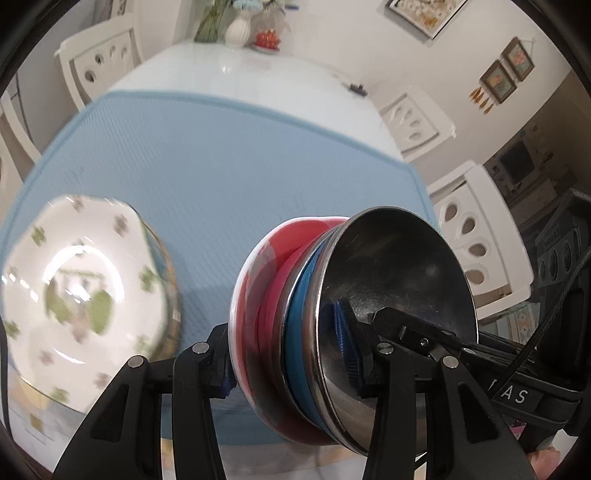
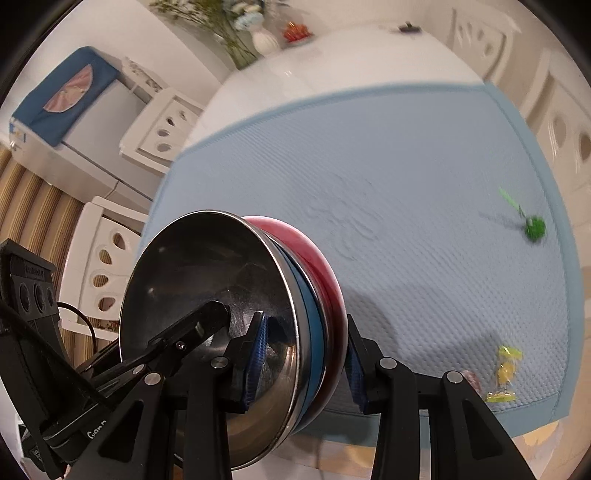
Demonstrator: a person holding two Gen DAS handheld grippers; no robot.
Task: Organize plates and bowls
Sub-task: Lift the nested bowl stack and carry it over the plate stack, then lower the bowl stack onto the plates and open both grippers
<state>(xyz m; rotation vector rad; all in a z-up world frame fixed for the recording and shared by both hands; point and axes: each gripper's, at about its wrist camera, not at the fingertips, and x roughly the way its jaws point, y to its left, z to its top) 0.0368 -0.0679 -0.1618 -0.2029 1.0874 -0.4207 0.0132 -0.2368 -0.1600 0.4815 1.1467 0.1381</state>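
Note:
A nested stack of bowls, a steel bowl [image 1: 399,273] inside a blue bowl [image 1: 299,347] inside a red bowl [image 1: 266,295], is held on edge above the blue mat [image 1: 221,166]. My left gripper [image 1: 284,354] is shut on one side of the stack's rim. My right gripper [image 2: 303,358] is shut on the opposite side, where the steel bowl [image 2: 207,277], blue bowl [image 2: 314,332] and red bowl [image 2: 317,258] show. Each gripper appears in the other's view, inside the steel bowl. A white floral plate [image 1: 81,295] lies at the left on other plates.
A green toy [image 2: 533,227] and yellow wrapped candies [image 2: 504,373] lie on the mat [image 2: 406,184] at the right. White chairs [image 1: 417,122] surround the table. Vases [image 1: 236,29] stand at the far end.

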